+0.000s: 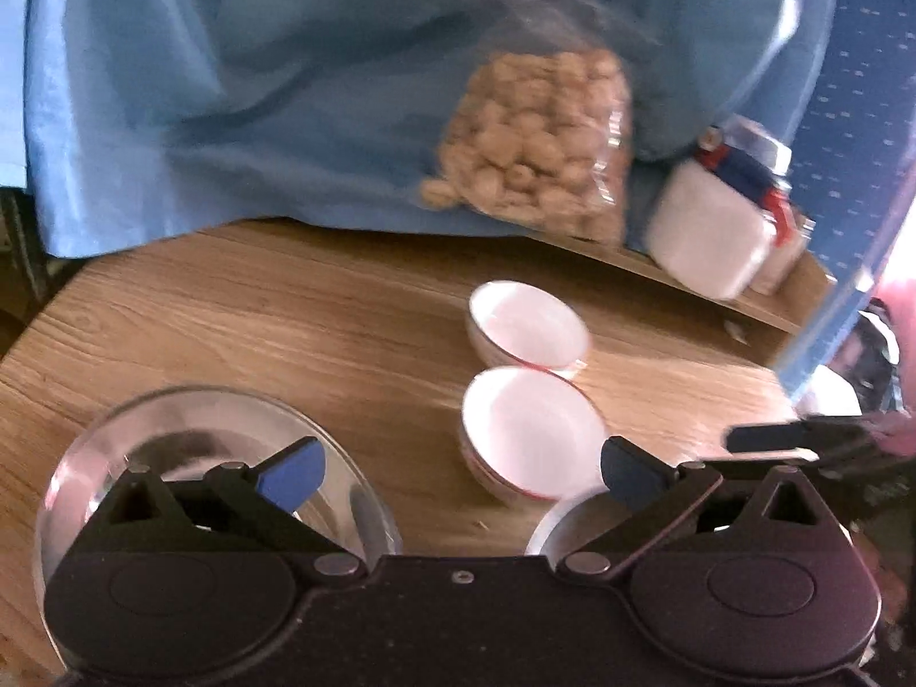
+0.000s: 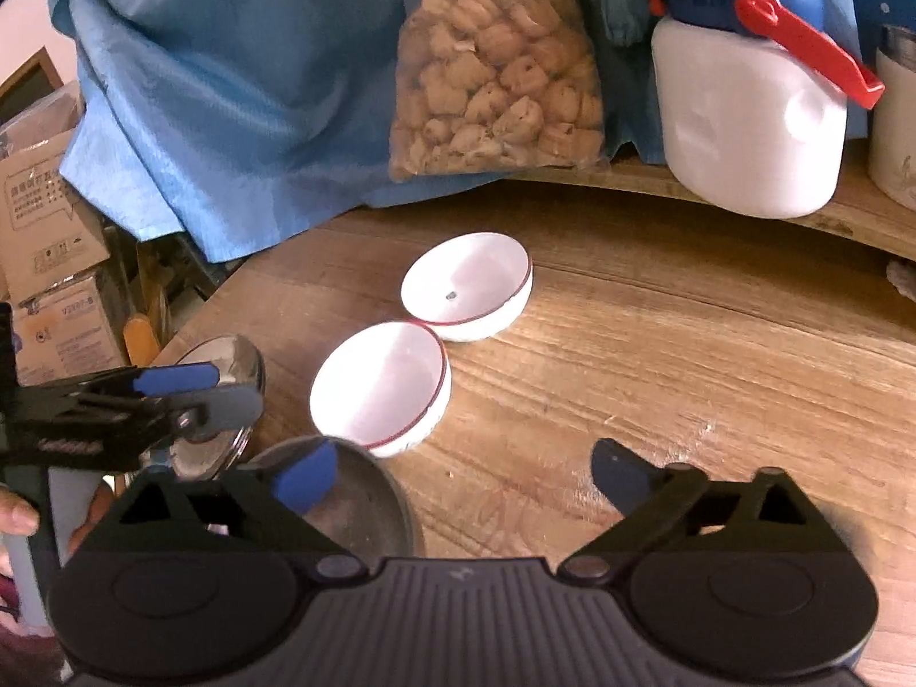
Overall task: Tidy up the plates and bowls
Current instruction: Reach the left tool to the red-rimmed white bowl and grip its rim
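Two white bowls with red rims sit side by side on the round wooden table [image 2: 658, 355], the far bowl [image 2: 466, 286] [image 1: 526, 326] touching the near bowl [image 2: 380, 389] [image 1: 532, 429]. My left gripper [image 1: 462, 469] [image 2: 189, 395] is open, with its left finger over a clear glass plate [image 1: 200, 458] [image 2: 229, 366]. My right gripper [image 2: 464, 475] is open with nothing between its fingers. Its left finger hangs above a pale shallow dish [image 2: 366, 509] [image 1: 549, 532]. One dark finger of the right gripper [image 1: 767, 441] shows at the edge of the left wrist view.
On a raised wooden ledge at the back stand a clear bag of beige pieces [image 2: 492, 68], a white jug with a blue lid and red handle [image 2: 750, 114] and a white cup [image 2: 896, 131]. Blue cloth [image 2: 229, 86] drapes behind. Cardboard boxes [image 2: 51, 240] stand off the table's left edge.
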`<state>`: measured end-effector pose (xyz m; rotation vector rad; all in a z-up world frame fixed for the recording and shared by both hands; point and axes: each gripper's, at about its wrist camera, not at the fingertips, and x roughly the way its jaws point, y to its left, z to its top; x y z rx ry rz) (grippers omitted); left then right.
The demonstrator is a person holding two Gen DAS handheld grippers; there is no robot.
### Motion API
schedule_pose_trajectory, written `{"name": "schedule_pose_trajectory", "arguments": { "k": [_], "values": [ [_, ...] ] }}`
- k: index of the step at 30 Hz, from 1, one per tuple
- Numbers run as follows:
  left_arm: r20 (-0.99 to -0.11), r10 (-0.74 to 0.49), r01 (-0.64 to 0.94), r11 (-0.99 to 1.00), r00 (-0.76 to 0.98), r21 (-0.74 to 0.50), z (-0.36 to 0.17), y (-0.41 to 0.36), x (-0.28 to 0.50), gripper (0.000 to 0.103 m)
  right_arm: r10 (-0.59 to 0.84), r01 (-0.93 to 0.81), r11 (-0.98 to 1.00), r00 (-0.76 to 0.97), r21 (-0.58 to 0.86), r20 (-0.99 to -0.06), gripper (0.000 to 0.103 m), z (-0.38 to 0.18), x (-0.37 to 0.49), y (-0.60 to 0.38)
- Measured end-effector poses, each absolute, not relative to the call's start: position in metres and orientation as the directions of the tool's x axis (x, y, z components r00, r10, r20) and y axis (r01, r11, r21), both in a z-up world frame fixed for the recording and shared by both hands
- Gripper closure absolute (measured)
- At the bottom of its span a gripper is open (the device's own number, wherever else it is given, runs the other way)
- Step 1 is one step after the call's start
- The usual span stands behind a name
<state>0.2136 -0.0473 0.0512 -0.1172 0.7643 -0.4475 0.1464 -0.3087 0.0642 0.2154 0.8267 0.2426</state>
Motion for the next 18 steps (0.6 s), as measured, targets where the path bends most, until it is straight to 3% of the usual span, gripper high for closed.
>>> {"name": "schedule_pose_trajectory", "arguments": {
  "k": [13,18],
  "values": [
    [-0.719,-0.340,0.402,0.911,0.607,-0.092,0.035,-0.083,0.264,0.001,0.341,-0.121,0.931,0.624,0.345,-0.703,0.001,0.040,0.187,-0.316],
    [-0.743,-0.364,0.410,0.903,0.561,-0.132,0.026,-0.082,0.275,0.003,0.356,-0.141,0.928,0.608,0.345,-0.710,0.014,0.033,0.195,-0.311]
  ]
}}
